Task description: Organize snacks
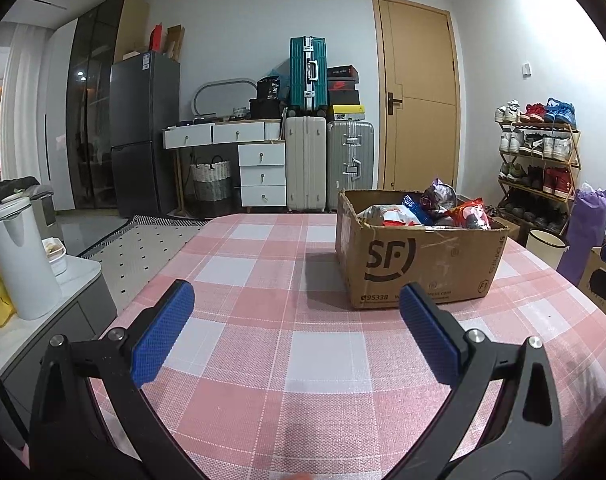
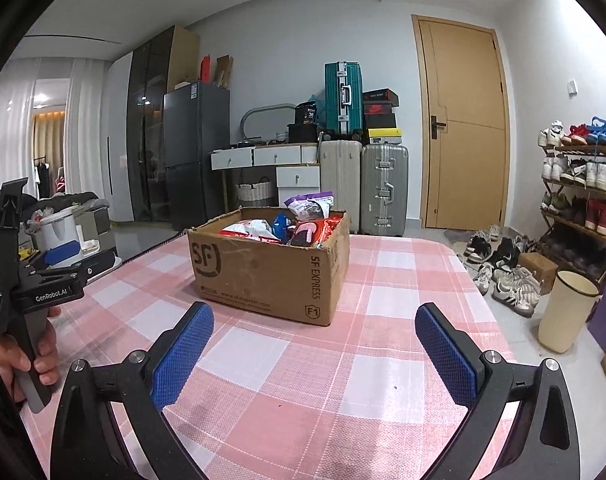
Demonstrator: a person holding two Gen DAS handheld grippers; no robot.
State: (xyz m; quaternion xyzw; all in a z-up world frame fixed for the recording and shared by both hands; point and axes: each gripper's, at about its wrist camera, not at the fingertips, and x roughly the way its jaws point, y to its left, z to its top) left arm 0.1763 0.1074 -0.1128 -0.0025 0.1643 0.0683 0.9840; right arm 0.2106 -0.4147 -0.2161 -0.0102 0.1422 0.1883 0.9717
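A brown SF Express cardboard box (image 1: 423, 264) stands open on the pink-and-white checked table (image 1: 287, 352), at its far side. Several snack bags (image 1: 435, 208) fill it, red, white, blue and purple. My left gripper (image 1: 297, 300) is open and empty, low over the table, short of the box and left of it. In the right wrist view the box (image 2: 263, 268) with the snack bags (image 2: 299, 224) is ahead, slightly left. My right gripper (image 2: 315, 324) is open and empty just before the box. The left gripper's body (image 2: 43, 280) shows at the far left, held in a hand.
A white kettle (image 1: 19, 256) stands on a side counter left of the table. A cream bin (image 2: 567, 312), loose shoes (image 2: 507, 272) and a shoe rack (image 2: 583, 192) are on the floor to the right. Suitcases (image 1: 327, 160), drawers and a fridge line the far wall.
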